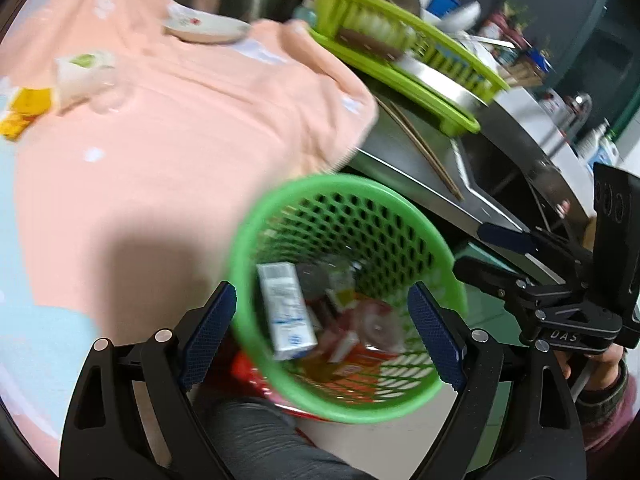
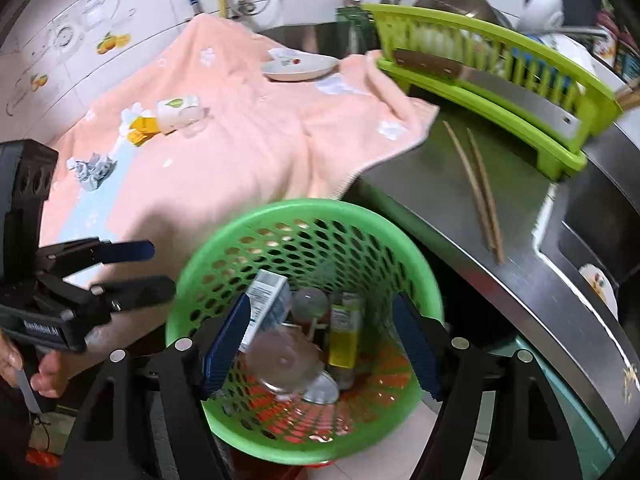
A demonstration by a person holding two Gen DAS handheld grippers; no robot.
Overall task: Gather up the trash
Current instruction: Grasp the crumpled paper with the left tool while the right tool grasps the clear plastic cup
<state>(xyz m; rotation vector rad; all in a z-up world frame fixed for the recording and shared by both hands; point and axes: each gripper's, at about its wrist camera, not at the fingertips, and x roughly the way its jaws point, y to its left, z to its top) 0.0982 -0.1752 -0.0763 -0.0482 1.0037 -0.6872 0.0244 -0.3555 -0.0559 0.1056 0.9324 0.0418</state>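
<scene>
Counter: draped in a peach towel (image 2: 240,128) up to the steel part's edge
Trash left: crumpled paper (image 2: 93,170) at the towel's left edge, yellow packets (image 2: 142,130) and tipped cup (image 2: 176,111) further in
Basket (image 2: 280,216): below the counter's front edge, presumably to catch drops; cartons and clear lids are seen inside
Left gripper (image 1: 322,330): spread, nothing held
Right gripper (image 2: 322,338): spread, nothing held

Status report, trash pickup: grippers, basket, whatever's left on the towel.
Left gripper open, empty; right gripper open, empty. Green basket holds cartons. Paper cup, yellow wrappers, crumpled paper remain on towel.
</scene>
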